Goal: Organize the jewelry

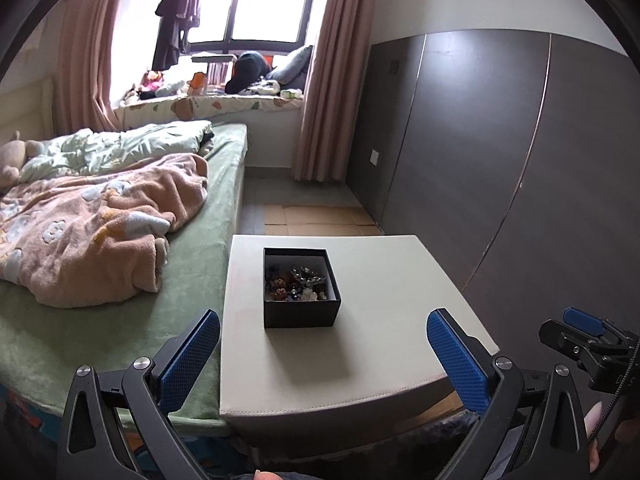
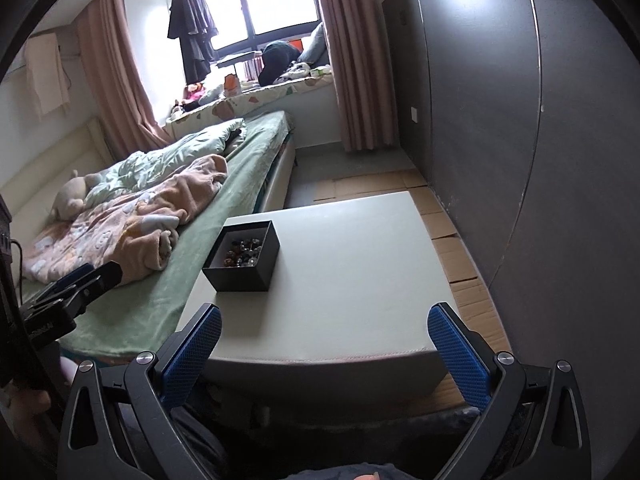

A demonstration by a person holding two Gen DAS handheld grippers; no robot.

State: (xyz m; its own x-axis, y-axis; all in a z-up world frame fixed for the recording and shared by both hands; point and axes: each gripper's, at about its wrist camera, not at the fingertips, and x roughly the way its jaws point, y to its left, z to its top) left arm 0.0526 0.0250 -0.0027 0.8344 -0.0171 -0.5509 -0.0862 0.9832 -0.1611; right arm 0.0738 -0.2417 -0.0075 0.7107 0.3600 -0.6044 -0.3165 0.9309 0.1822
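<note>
Closest in, the left tool (image 1: 323, 356) sits low at the near edge of the table (image 1: 384, 300), its blue-padded fingers (image 1: 190, 358) spread wide apart with nothing between them. Same deal on the other side: the right tool (image 2: 325, 354) hangs just off the table's front edge, pads wide apart and holding nothing. You can also catch the right tool poking in at the far right of the left wrist view, and the left one at the left edge of the right wrist view, so they're side by side. Past the fingertips, sitting on the pale table top, is a small black box (image 1: 301, 288), open at the top, with the jewelry (image 1: 296, 282) piled inside, a jumble of beads and shiny bits too small to sort out individually. The box is toward the table's left side, near the bed (image 1: 120, 320), and neither tool touches it. The bed has a green sheet and a rumpled pink blanket (image 1: 96, 228). On the right runs a dark grey wardrobe (image 1: 500, 152). Farthest back there's a window (image 1: 256, 4) with pink curtains (image 1: 332, 72) and dark clothes (image 1: 178, 12) hanging in front of it.
</note>
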